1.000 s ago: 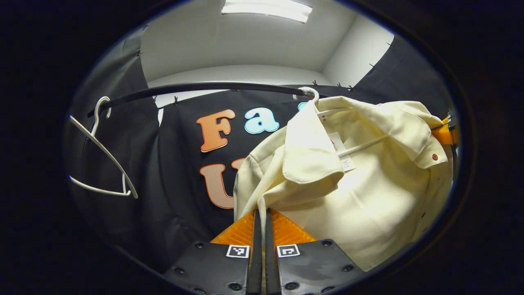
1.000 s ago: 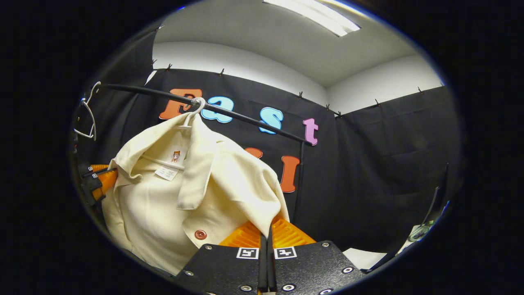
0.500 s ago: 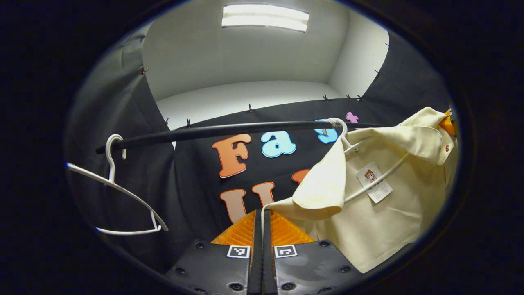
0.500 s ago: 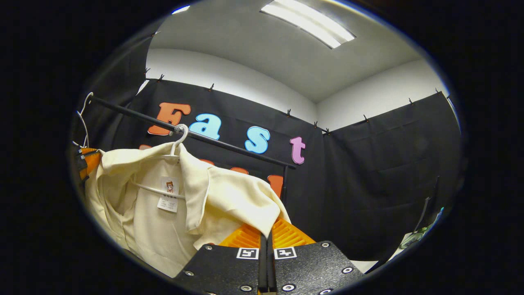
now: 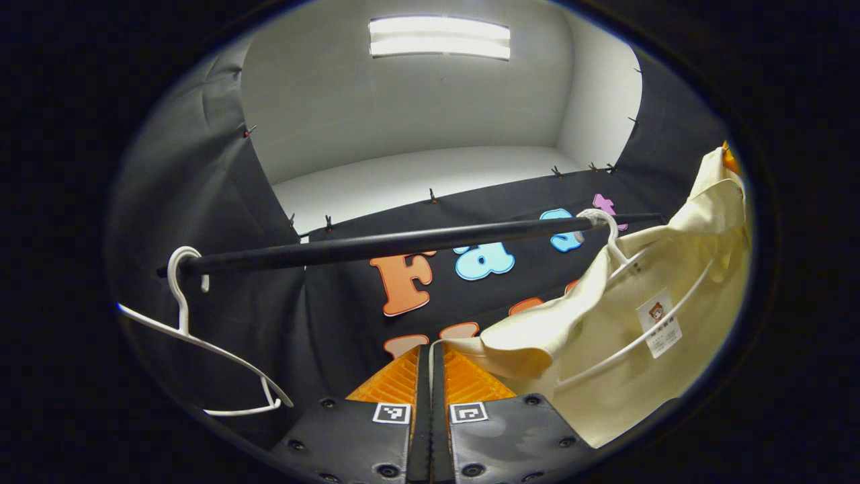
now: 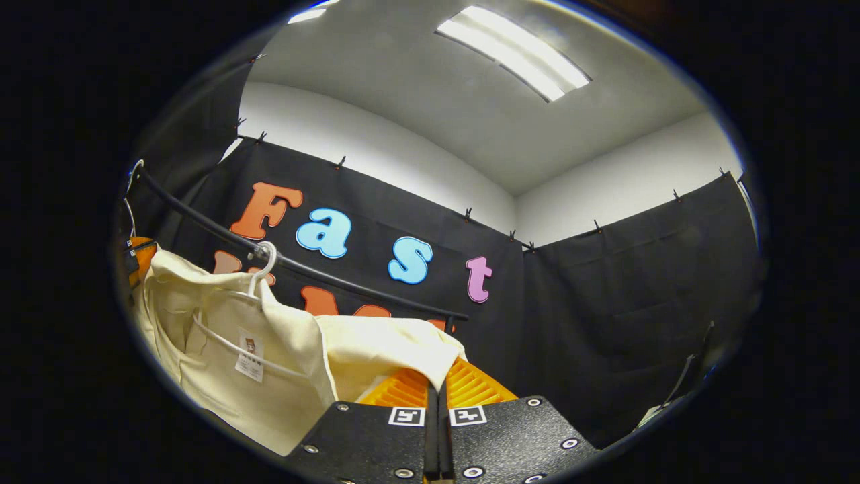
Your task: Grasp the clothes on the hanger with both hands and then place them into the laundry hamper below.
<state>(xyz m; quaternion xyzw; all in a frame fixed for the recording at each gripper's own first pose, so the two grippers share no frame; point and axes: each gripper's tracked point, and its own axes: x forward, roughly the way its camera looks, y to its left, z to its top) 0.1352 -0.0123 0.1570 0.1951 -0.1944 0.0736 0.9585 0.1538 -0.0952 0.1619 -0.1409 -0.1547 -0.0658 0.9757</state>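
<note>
Your left gripper [image 5: 430,356] was pressed together on the edge of the cream shirt [image 5: 631,336], which spread toward three o'clock in the left gripper view. Your right gripper [image 6: 438,386] pinched the shirt's other side, the cloth trailing toward nine o'clock in the right gripper view. The shirt was on its white hanger [image 5: 608,232], hooked over the black rail [image 5: 376,243]. An empty hanger [image 5: 195,336] hung at nine o'clock.
</note>
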